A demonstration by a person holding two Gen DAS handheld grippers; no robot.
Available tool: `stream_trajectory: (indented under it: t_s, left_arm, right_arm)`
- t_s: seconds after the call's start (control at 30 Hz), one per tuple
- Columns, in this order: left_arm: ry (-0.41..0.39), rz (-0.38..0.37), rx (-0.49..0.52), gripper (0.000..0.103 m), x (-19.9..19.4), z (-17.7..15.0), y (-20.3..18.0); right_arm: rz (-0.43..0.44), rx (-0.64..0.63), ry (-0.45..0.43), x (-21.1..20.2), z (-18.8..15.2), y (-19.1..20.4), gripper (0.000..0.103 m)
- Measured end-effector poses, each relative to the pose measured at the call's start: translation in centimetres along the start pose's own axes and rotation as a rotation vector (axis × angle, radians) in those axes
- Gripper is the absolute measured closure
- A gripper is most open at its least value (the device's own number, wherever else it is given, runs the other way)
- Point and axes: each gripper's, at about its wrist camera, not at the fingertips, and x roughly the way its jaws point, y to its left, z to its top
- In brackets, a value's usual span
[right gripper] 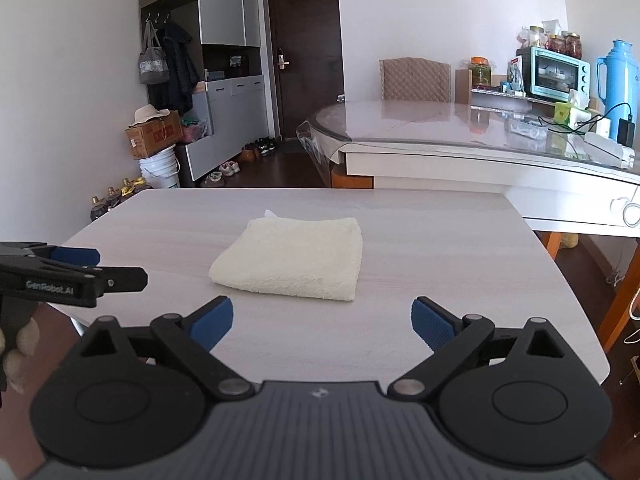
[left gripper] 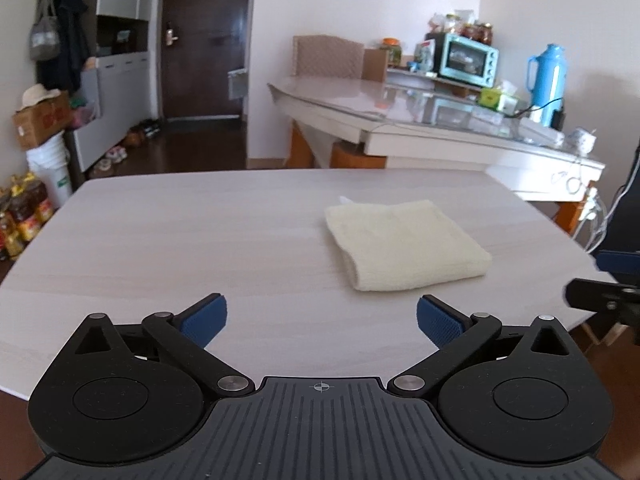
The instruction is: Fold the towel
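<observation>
A cream towel [left gripper: 404, 246] lies folded into a thick square on the pale wood table [left gripper: 180, 232]; in the right wrist view the towel [right gripper: 294, 256] sits at mid-table [right gripper: 440, 248]. My left gripper [left gripper: 322, 320] stands open above the near table edge, short of the towel and to its left, with nothing between its blue pads. My right gripper [right gripper: 322, 320] is open too, just short of the towel's near edge and touching nothing. In the right wrist view the left gripper [right gripper: 80, 270] shows from the side at the left, held by a hand [right gripper: 18, 348].
A glass-topped dining table [right gripper: 460, 136] stands behind, carrying a teal toaster oven [right gripper: 558, 72], a blue thermos [right gripper: 618, 76], tissue boxes and cables. A padded chair [right gripper: 416, 80] is behind it. Cabinets, boxes, a bucket, shoes and bottles [left gripper: 24, 216] line the left wall.
</observation>
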Motion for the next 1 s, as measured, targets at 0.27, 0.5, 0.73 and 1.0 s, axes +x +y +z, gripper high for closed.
stream_trajectory:
  t_s: [0.27, 0.5, 0.73, 1.0]
  left_arm:
    - [0.024, 0.025, 0.013, 0.0, 0.4, -0.2, -0.8]
    - [0.013, 0.015, 0.027, 0.0, 0.2, -0.2, -1.6]
    - [0.039, 0.018, 0.028, 0.0, 0.8, -0.4, -1.9]
    - [0.054, 0.019, 0.026, 0.0, 1.9, 0.0, -2.3]
  right_arm:
    - [0.003, 0.011, 0.007, 0.1, -0.3, -0.1, 0.006]
    - [0.002, 0.01, 0.005, -0.2, -0.3, -0.1, 0.006]
    - [0.001, 0.012, 0.0, 0.0, -0.2, -0.2, 0.006]
    - [-0.01, 0.019, 0.014, 0.9, -0.1, -0.7, 0.006]
